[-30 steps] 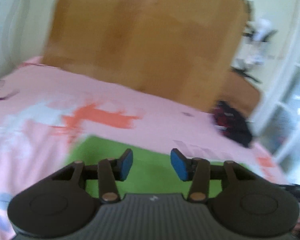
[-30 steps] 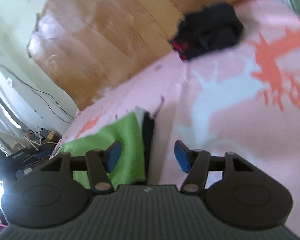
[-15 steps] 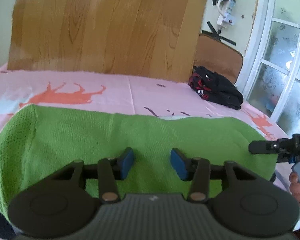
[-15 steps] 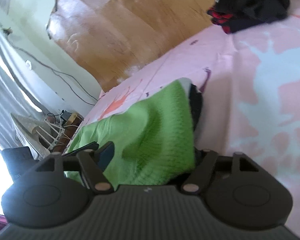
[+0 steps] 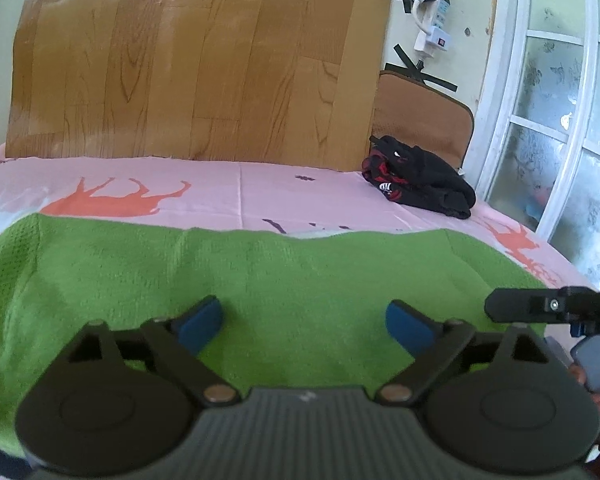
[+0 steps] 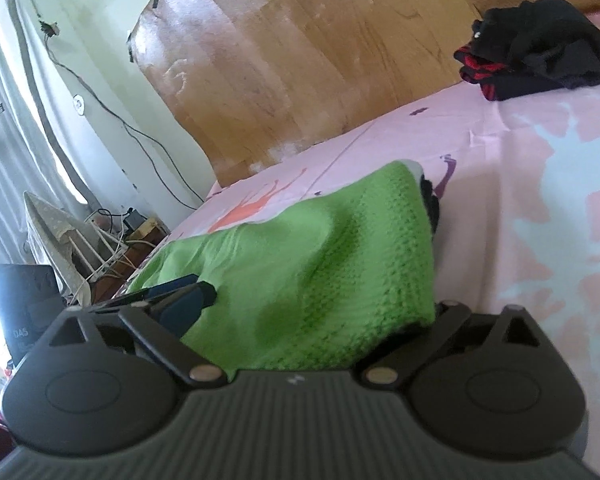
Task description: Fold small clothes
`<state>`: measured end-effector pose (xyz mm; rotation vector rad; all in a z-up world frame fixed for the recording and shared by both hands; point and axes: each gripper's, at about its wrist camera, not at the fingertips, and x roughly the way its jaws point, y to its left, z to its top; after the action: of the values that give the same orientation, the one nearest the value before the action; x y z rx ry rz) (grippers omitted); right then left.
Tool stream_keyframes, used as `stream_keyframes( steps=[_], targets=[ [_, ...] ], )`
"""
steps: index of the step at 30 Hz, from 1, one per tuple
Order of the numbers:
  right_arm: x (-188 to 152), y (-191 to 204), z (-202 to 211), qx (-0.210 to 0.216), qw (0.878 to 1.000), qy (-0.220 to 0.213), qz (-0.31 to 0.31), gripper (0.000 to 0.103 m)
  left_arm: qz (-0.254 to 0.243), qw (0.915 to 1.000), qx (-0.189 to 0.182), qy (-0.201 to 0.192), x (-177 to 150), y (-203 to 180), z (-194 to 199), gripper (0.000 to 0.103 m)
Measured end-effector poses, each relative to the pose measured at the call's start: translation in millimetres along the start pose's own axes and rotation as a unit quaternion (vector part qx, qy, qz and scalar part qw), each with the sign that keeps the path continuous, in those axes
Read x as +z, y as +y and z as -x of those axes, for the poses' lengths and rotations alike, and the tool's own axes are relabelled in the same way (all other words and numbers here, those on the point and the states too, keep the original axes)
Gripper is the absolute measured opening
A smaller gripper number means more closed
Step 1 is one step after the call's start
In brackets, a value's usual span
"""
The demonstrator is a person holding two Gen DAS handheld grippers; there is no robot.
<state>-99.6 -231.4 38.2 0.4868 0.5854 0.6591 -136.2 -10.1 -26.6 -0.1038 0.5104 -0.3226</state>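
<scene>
Green knit garment (image 5: 300, 272) lies under both just-opened, empty hand-held grippers; right view alone shows its black lining (image 6: 431, 204).

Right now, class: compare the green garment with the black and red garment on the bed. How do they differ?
The green garment is spread wide near the grippers; the black and red garment sits bunched in a small heap by the wooden board. The green one is plain, the other dark with red trim. Both lie on the pink sheet.
</scene>
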Motion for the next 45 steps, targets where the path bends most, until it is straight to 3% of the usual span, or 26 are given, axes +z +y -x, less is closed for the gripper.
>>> stream_keyframes(
  steps=[9, 16, 21, 25, 28, 32, 38, 45],
  targets=[
    [13.7, -13.4, -0.7, 0.027, 0.999, 0.030, -0.015, 0.101, 0.002, 1.0000, 0.006, -0.007, -2.5, -0.9, 0.7, 0.094],
    [13.6, -16.6, 1.8, 0.048, 0.998, 0.030, -0.005, 0.101, 0.008, 0.9993, 0.036, 0.003, 1.2, -12.6, -7.3, 0.103],
    [26.3, -22.1, 1.1, 0.090, 0.995, 0.028, -0.018, 0.079, 0.047, 0.9975, 0.054, 0.006, 5.6, -11.3, -6.3, 0.103],
    [37.0, -33.1, -7.7, 0.115, 0.991, 0.057, -0.041, 0.076, 0.130, 0.9892, 0.068, 0.001, 12.3, -5.9, 8.3, 0.103],
    [39.9, -47.7, -16.4, 0.104, 0.988, 0.096, -0.057, 0.055, 0.164, 0.9817, 0.097, -0.004, 7.8, -8.0, 22.7, 0.102],
    [42.0, -54.4, -15.4, 0.127, 0.984, 0.104, -0.070, 0.054, 0.173, 0.9776, 0.120, -0.008, 1.6, -15.2, 37.4, 0.099],
    [39.3, -54.0, -11.4, 0.136, 0.982, 0.098, -0.084, 0.053, 0.177, 0.9740, 0.139, 0.029, -1.0, -7.3, 24.7, 0.098],
    [37.1, -49.9, -10.2, 0.125, 0.984, 0.092, -0.084, 0.053, 0.155, 0.9797, 0.123, 0.032, -4.2, -6.9, 22.3, 0.102]
  ],
)
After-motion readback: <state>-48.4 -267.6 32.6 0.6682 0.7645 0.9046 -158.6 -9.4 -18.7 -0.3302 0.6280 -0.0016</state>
